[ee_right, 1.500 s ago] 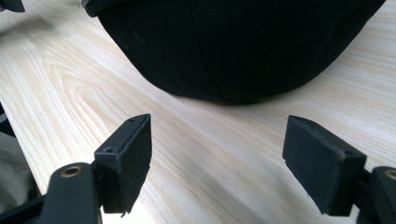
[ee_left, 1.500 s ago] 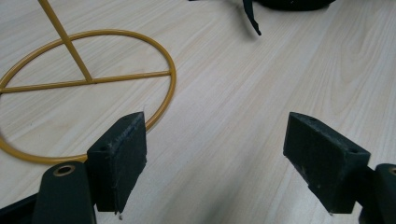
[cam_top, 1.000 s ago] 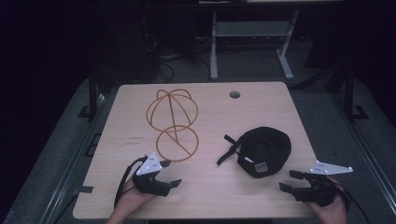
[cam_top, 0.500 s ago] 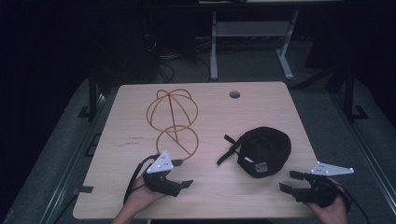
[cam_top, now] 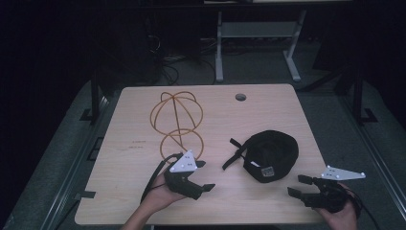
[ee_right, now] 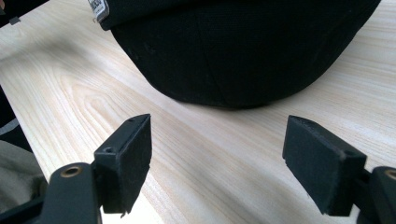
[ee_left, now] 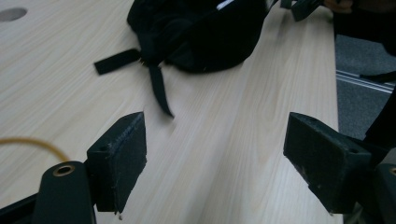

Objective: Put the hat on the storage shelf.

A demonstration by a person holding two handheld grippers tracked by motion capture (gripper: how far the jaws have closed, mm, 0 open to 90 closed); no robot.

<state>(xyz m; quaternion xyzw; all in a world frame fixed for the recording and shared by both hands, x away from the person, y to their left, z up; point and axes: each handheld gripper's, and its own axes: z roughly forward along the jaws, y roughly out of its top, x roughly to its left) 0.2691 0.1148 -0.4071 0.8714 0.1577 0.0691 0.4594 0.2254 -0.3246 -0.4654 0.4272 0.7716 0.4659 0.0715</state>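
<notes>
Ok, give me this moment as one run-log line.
left gripper: open, empty, facing cap | right gripper: open, empty, near cap | black cap: on table, untouched | wire frame: on table

A light wooden table with rounded corners carries everything. Its top shows a pale grain running lengthwise, and a small round hole sits near the far edge, right of the middle. A black cap lies on the right half of the top, towards the near side, with a small label on its near side and its black straps spread flat on the wood to its left. An orange wire frame, made of curved hoops, rests on the left half, between the middle and the far edge, well apart from the cap. Small dark printing marks the wood left of the frame.
</notes>
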